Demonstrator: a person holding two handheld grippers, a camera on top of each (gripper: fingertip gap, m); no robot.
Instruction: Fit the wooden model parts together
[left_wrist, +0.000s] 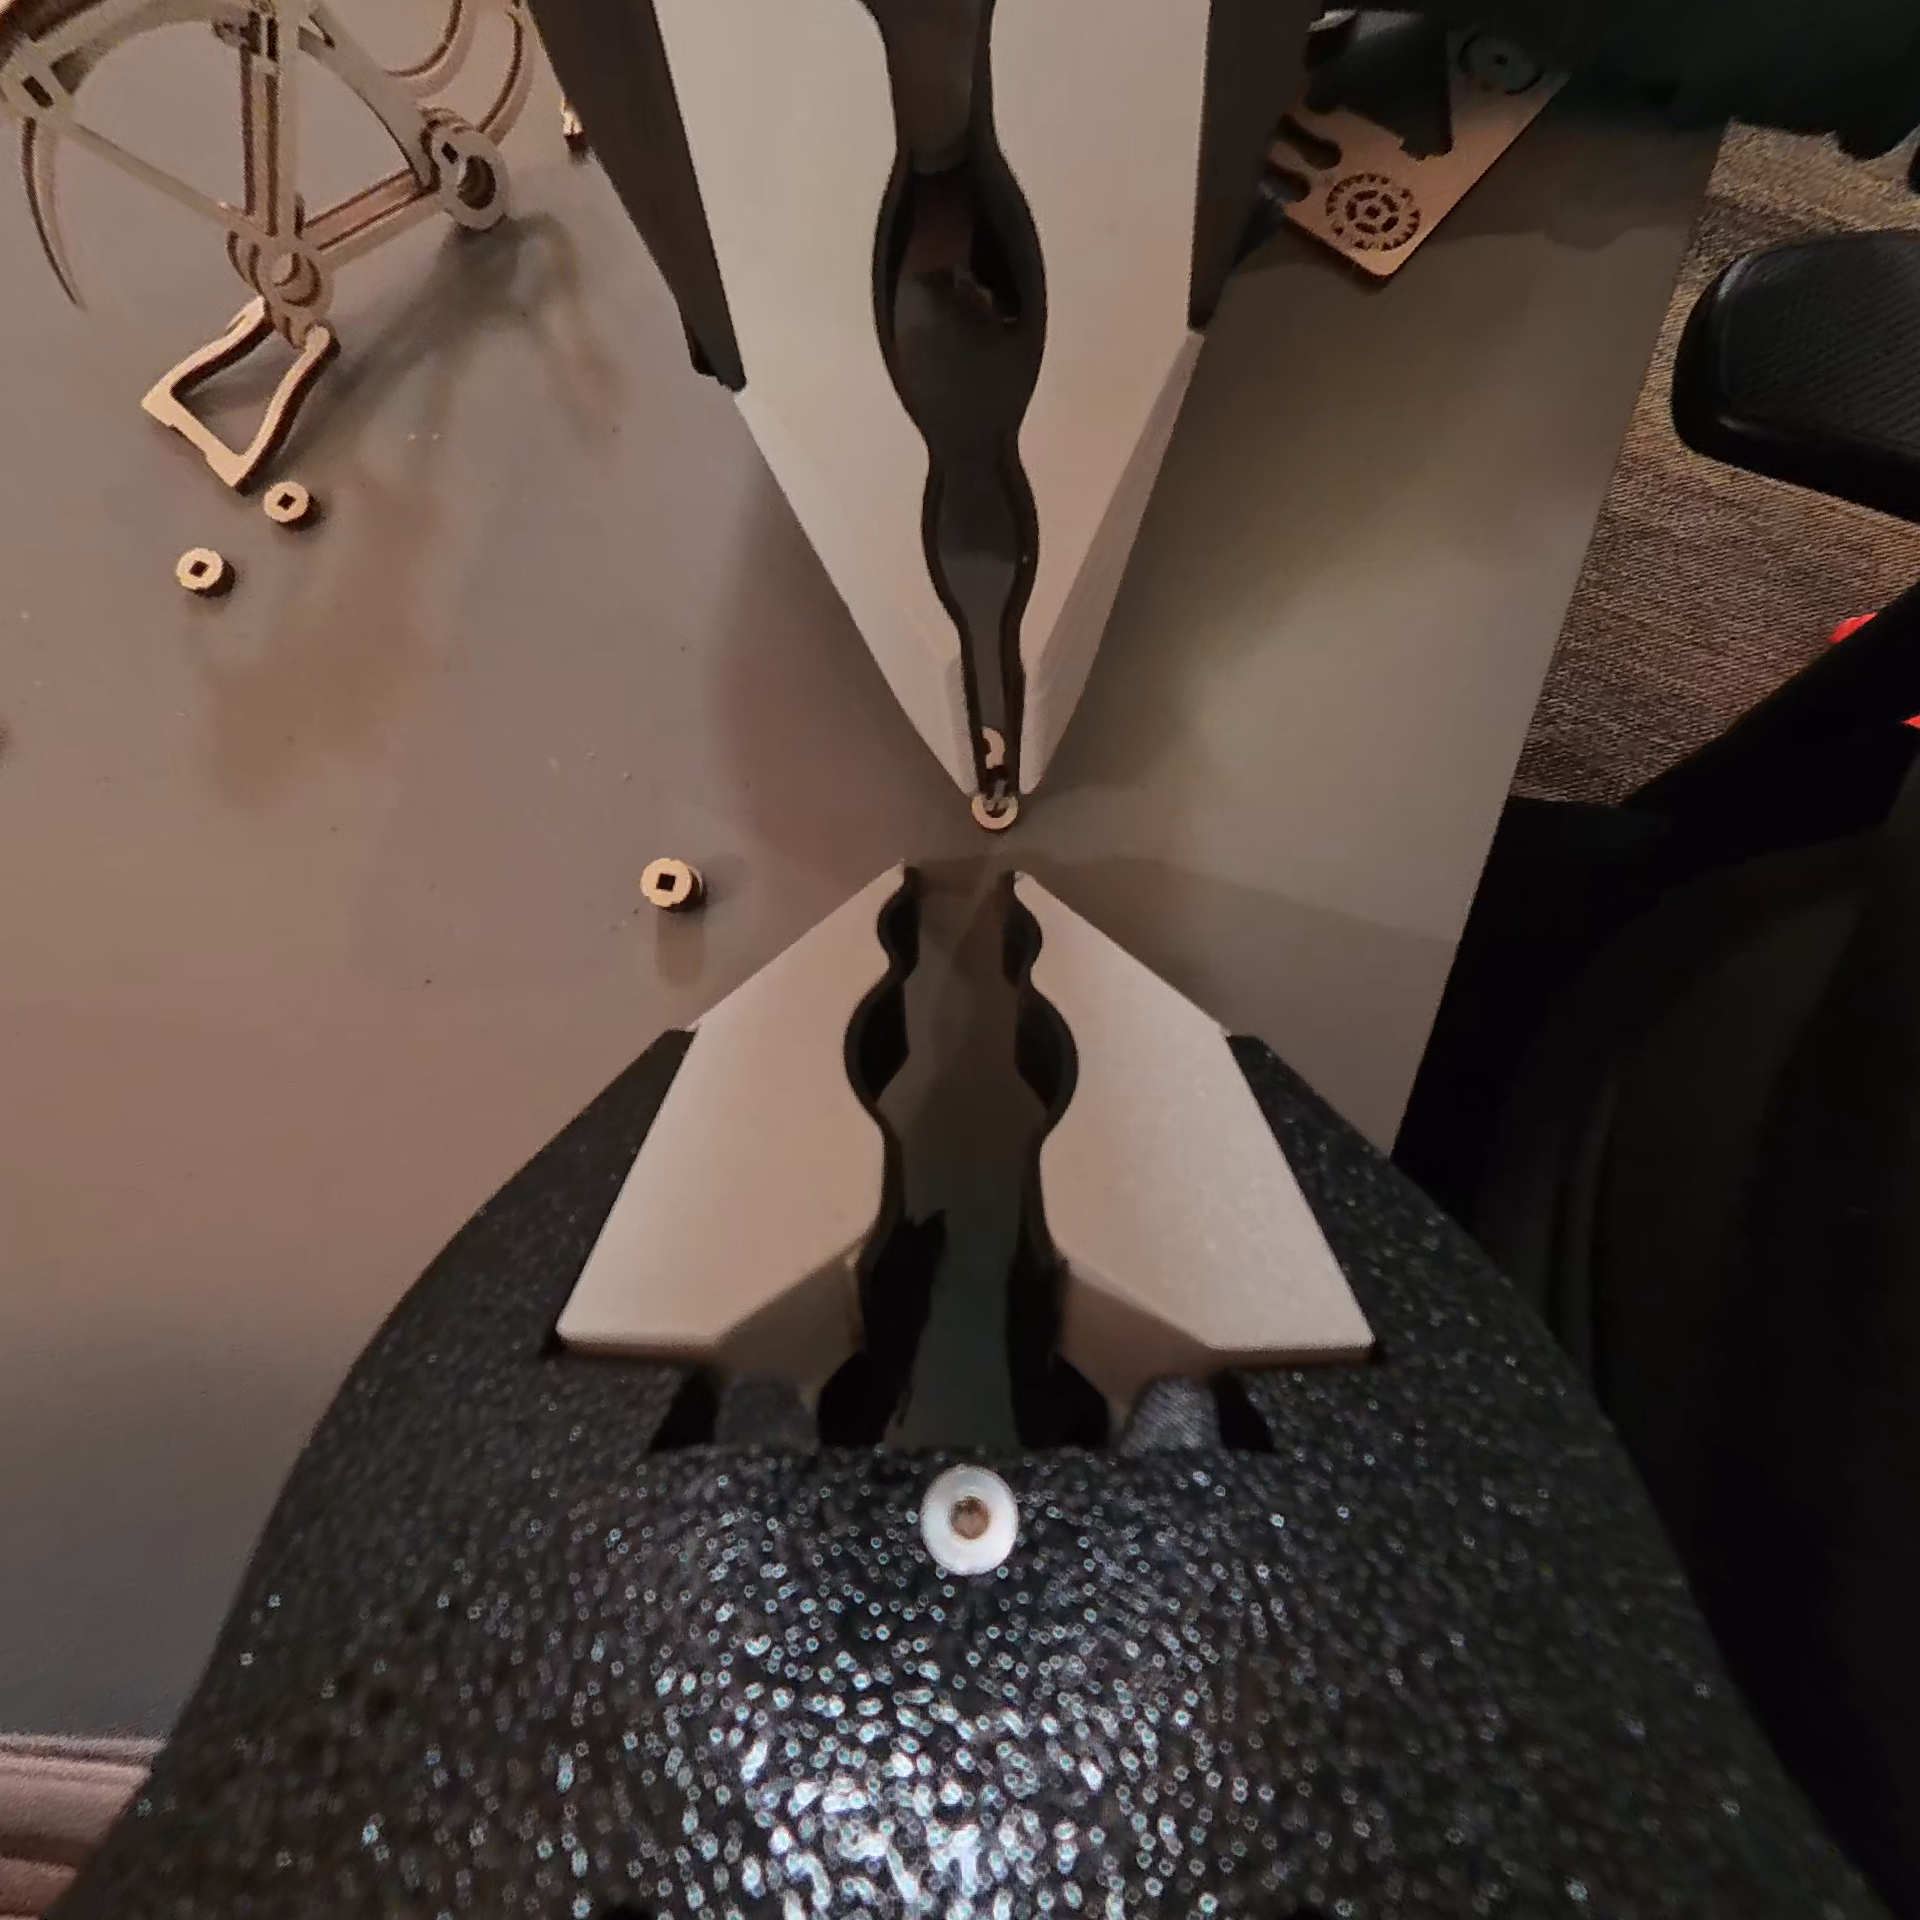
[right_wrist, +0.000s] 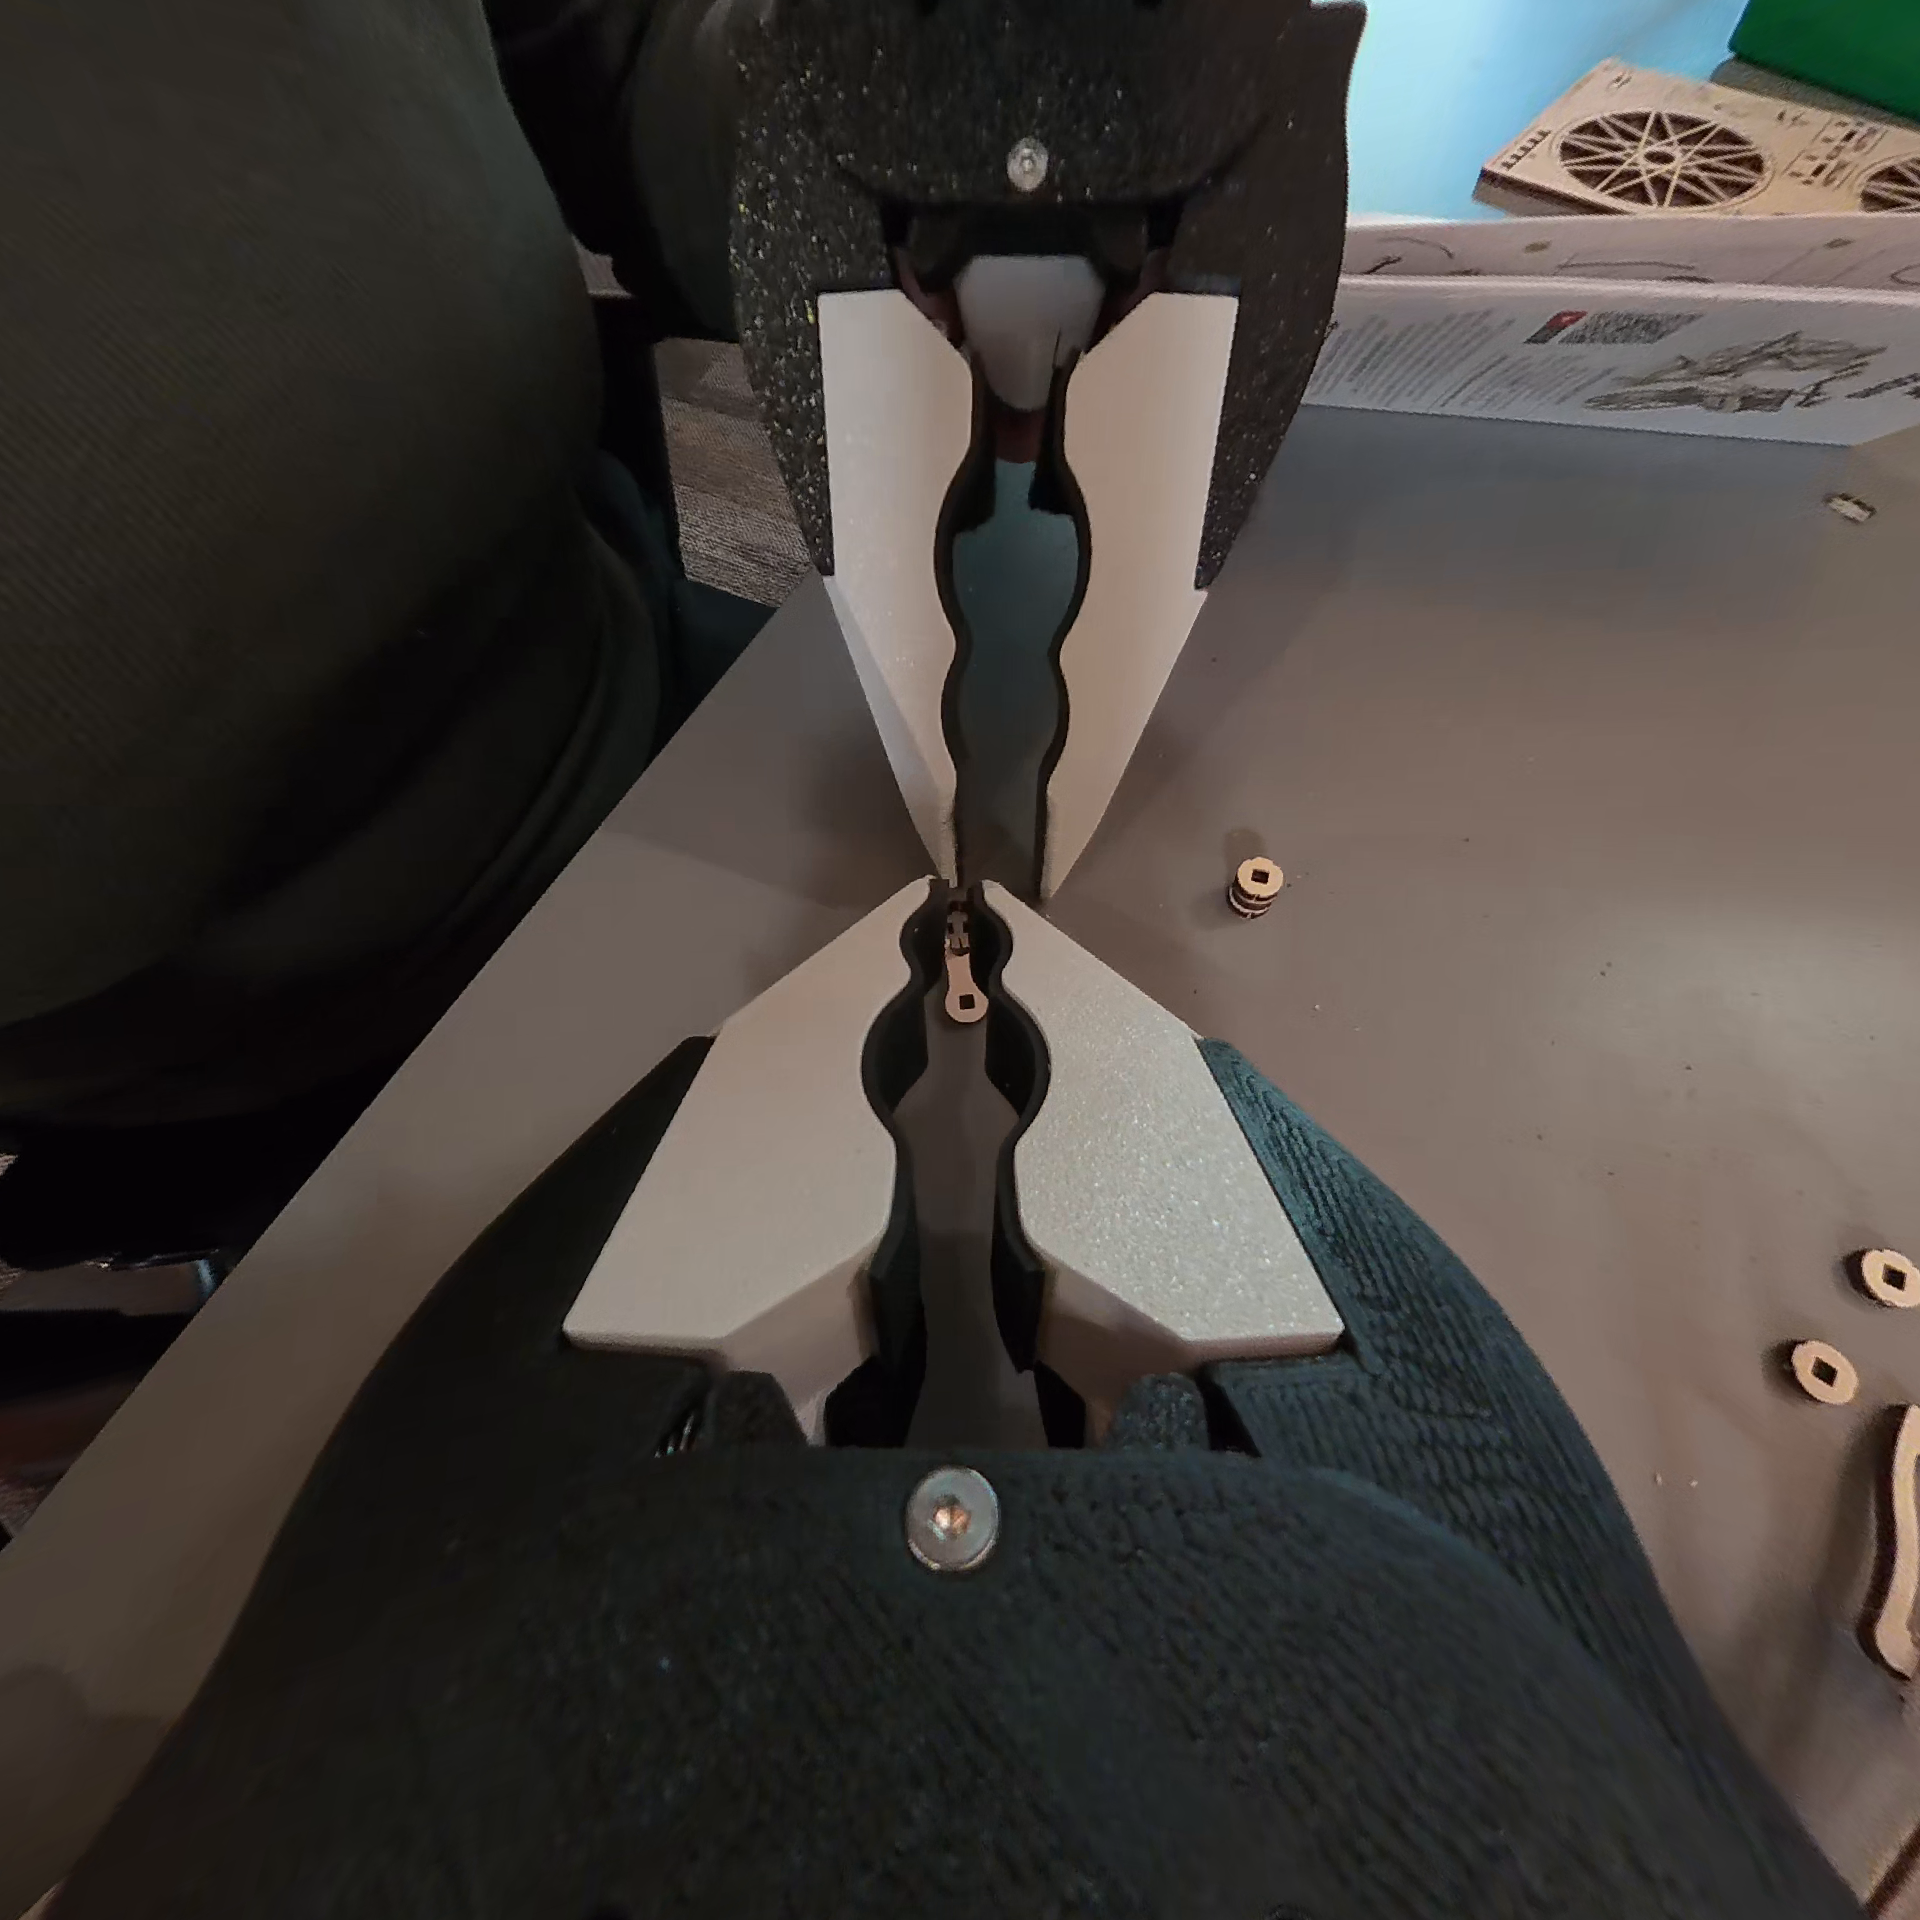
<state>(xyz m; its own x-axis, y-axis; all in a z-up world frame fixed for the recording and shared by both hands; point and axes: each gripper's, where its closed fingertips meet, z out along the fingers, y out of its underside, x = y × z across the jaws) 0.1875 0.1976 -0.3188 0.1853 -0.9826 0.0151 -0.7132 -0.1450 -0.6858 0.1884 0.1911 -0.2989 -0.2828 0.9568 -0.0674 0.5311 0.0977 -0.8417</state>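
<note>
Two grippers meet tip to tip at mid-frame in your left wrist view. Your left gripper (left_wrist: 958, 883) has its jaws slightly parted and empty, while the right gripper (left_wrist: 995, 779) above it pinches a small wooden link (left_wrist: 994, 805), ring end poking toward you.

Right wrist view: your right gripper (right_wrist: 961, 896) is nearly closed on that link (right_wrist: 960, 982), long axis running straight along the fingers toward the left gripper (right_wrist: 997, 868). Spare washers (right_wrist: 1255, 886) sit at right on the table (right_wrist: 1558, 727).
</note>
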